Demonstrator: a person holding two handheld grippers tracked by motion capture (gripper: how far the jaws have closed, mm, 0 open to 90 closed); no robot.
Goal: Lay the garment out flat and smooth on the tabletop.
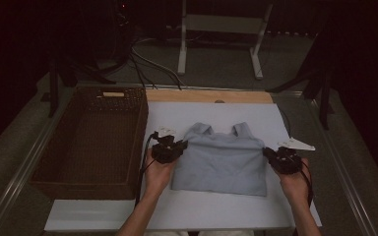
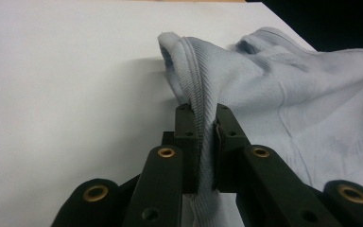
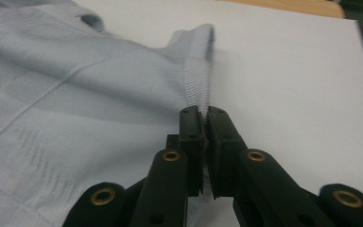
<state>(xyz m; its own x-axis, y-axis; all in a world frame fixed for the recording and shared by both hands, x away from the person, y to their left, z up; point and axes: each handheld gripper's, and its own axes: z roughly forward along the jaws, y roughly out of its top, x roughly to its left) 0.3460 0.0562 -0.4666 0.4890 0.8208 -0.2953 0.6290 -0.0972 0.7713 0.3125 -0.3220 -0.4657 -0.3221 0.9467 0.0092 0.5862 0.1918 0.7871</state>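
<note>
Item: pale blue sleeveless top [image 1: 220, 162], 1 pc, lying on white desk [image 1: 226, 211], spread between both sets of fingers; straps at far edge, hem at near edge.

L gripper [image 1: 173, 147]: fingers pinching ribbed edge of top at its L side. In left gripper view, L gripper [image 2: 203, 137] seen w/ ribbed band [image 2: 199, 94] clamped between fingers [image 2: 186, 142], band running up & away from tips; rest of top [image 2: 312, 94] spread to right of fingers, bare desk [image 2: 66, 94] to left of them.

R gripper [image 1: 274, 155]: fingers pressed together on ribbed edge at R side of top. In right gripper view, R gripper [image 3: 204, 137] seen w/ thin ribbed seam [image 3: 201, 80] nipped between fingers [image 3: 191, 142]; body of top [image 3: 75, 118] to left of fingers, bare desk [image 3: 302, 94] to right.

Hands: L hand [image 1: 157, 172] & R hand [image 1: 295, 179] behind grippers, forearms entering from near edge.

Top: slightly raised at both pinched edges, middle resting on desk; some creases in fabric.

Other: brown wicker basket [image 1: 49, 162] just beyond L fingers, outward side, beside desk. Wooden strip [image 1: 206, 96] along far edge of desk, well beyond fingers. White frame legs [image 1: 182, 44] on floor farther off.
</note>
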